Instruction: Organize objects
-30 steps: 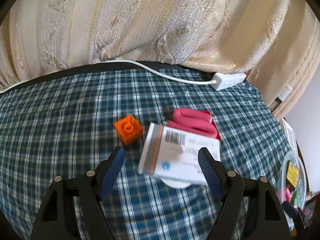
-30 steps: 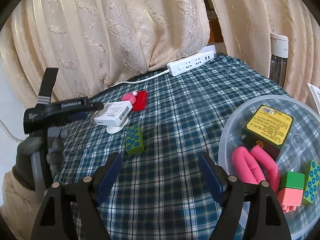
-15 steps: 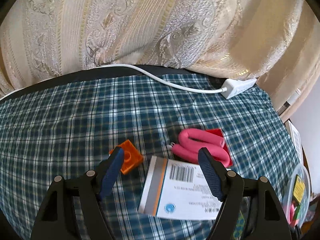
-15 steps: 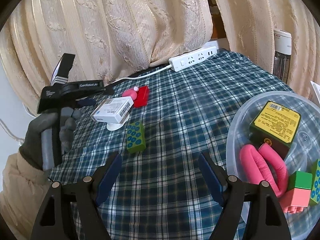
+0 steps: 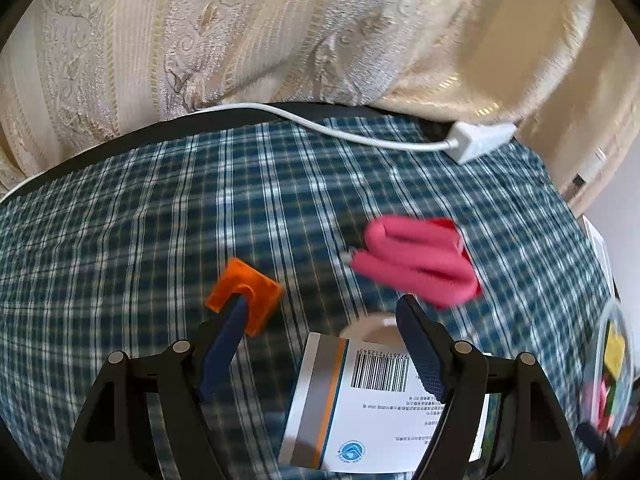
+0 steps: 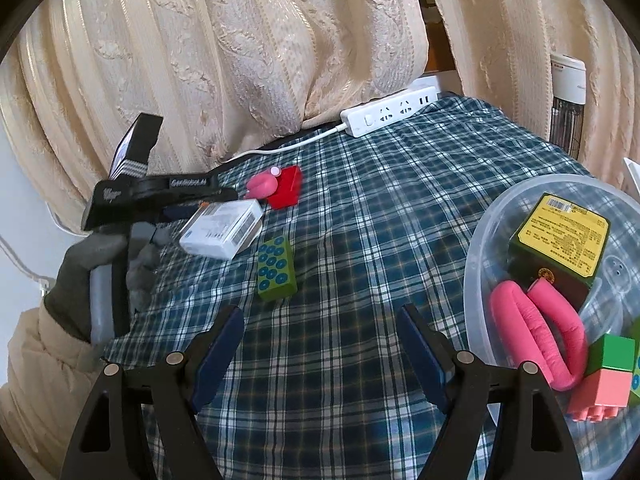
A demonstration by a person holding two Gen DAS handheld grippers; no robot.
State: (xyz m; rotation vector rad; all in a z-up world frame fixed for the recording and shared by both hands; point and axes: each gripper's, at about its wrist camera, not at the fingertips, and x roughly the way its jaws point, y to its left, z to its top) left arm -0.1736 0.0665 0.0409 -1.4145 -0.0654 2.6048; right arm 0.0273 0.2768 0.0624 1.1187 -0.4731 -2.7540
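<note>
Now white box [image 5: 360, 408] betw. open left jaws, untouched.

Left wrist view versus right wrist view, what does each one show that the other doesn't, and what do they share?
Only the left wrist view shows the orange block. Only the right wrist view shows the green studded block, a gloved hand gripping the left tool, and the clear tub's contents, including the yellow-labelled box. Both show the white barcode box, pink roll, red piece, power strip, plaid cloth and curtain.
</note>
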